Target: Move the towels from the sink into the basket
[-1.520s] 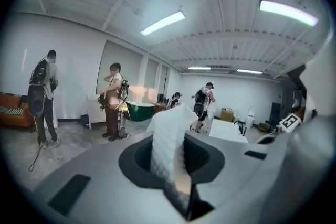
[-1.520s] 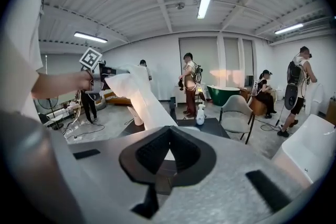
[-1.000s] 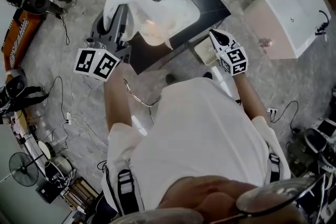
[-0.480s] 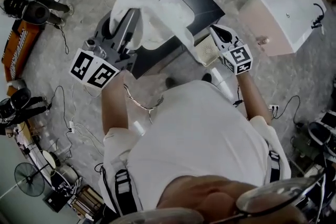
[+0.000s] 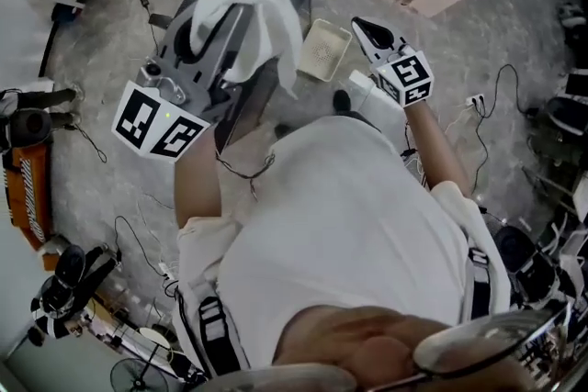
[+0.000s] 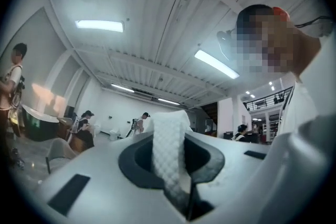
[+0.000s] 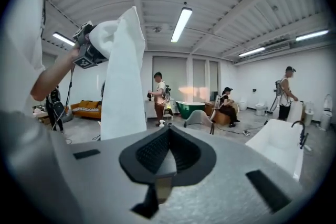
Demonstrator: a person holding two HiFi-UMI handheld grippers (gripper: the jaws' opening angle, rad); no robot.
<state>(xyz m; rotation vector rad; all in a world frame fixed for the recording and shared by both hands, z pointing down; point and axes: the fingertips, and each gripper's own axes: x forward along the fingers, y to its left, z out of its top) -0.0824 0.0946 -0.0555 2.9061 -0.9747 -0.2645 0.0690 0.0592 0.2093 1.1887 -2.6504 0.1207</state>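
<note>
A white, waffle-textured towel [image 5: 248, 0] is hanging in limp folds at the upper left of the head view, a narrow band of it pinched between the left hand-held gripper's [image 6: 173, 165] jaws. The right hand-held gripper [image 7: 167, 157] is staying closed and empty, apart from it.

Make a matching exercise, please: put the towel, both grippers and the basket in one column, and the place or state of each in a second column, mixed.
1 towel
2 left gripper
3 right gripper
4 basket

A stands on the floor
B jaws together, nothing between them
C hangs in the air
D clamped on the towel

Pairs: 1-C, 2-D, 3-B, 4-A
</note>
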